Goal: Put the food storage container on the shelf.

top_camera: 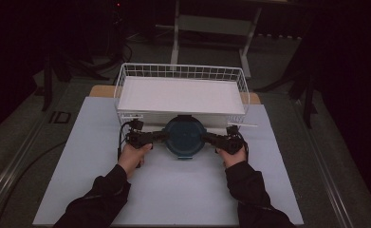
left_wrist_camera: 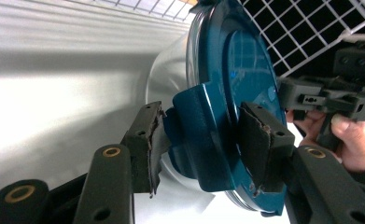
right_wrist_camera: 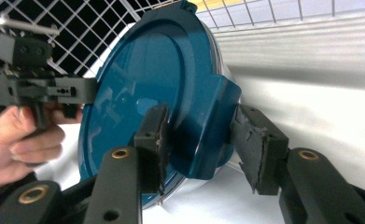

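A round container with a dark blue lid (top_camera: 184, 137) sits on the white table (top_camera: 173, 194), just in front of the wire basket. The lid carries a clip flap on each side. My left gripper (top_camera: 165, 137) comes in level from the left, and its jaws hold the left flap (left_wrist_camera: 194, 135), one pad on the lid's top and the other under the flap. From the right, my right gripper (top_camera: 204, 137) holds the opposite flap (right_wrist_camera: 208, 126) the same way. The pale container body (left_wrist_camera: 168, 65) shows below the lid.
A white wire basket (top_camera: 180, 67) with a white floor stands right behind the container, its front wall close to the lid. A wooden board edge (top_camera: 101, 90) shows under the basket. Dark floor and a table frame (top_camera: 211, 23) lie beyond.
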The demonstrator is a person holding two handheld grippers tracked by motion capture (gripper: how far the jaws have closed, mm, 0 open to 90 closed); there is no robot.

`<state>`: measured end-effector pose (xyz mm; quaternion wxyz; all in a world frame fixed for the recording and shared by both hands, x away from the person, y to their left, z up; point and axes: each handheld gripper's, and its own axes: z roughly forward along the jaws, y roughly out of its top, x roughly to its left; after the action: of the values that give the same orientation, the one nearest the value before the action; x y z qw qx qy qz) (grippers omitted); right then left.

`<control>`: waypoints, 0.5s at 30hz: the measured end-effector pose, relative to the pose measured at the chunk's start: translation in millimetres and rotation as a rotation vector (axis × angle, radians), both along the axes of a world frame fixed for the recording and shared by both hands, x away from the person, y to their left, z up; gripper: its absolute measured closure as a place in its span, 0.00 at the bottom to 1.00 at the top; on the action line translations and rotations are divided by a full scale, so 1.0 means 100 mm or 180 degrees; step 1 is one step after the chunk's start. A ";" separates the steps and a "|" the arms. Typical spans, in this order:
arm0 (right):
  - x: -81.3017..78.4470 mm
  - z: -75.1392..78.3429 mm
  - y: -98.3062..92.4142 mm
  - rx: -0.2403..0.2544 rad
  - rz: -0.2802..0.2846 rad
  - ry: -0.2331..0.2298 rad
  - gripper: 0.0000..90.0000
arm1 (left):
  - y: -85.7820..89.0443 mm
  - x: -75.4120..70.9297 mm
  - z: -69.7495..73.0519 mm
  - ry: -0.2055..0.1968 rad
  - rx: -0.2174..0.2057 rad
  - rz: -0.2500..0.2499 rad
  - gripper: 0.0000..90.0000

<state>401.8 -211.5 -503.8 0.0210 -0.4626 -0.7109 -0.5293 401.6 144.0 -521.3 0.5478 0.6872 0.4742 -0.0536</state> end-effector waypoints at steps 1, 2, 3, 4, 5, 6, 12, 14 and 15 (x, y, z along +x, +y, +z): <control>-0.01 0.00 0.00 0.0005 -0.0006 0.0003 0.61 | -0.04 -0.03 0.01 0.0176 -0.0188 0.0044 0.57; -0.01 0.00 0.00 -0.0012 -0.0035 -0.0032 0.60 | -0.03 -0.02 0.01 0.0075 -0.0114 0.0051 0.56; -0.01 0.01 0.01 -0.0004 -0.0069 -0.0008 0.60 | -0.04 -0.02 0.02 0.0033 -0.0070 0.0096 0.54; 0.00 0.01 0.02 -0.0016 -0.0091 -0.0054 0.60 | -0.04 0.00 0.02 0.0027 -0.0049 0.0106 0.51; 0.01 0.01 0.02 -0.0016 -0.0098 -0.0068 0.59 | -0.03 0.02 0.01 0.0054 -0.0055 0.0098 0.48; 0.01 0.01 0.03 -0.0037 -0.0122 -0.0094 0.58 | -0.01 0.05 0.00 0.0065 -0.0031 0.0052 0.44; 0.06 0.02 0.05 -0.0115 -0.0144 -0.0173 0.55 | -0.03 0.06 0.02 -0.0069 0.0078 0.0124 0.41; 0.06 0.03 0.05 -0.0115 -0.0160 -0.0167 0.55 | -0.02 0.06 0.03 -0.0060 0.0084 0.0110 0.41; 0.06 0.03 0.06 -0.0128 -0.0167 -0.0193 0.55 | -0.01 0.06 0.03 -0.0044 0.0099 0.0041 0.41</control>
<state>407.8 -205.8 -501.2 -0.0237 -0.4651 -0.7094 -0.5291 407.2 142.8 -518.3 0.5406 0.6929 0.4756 -0.0380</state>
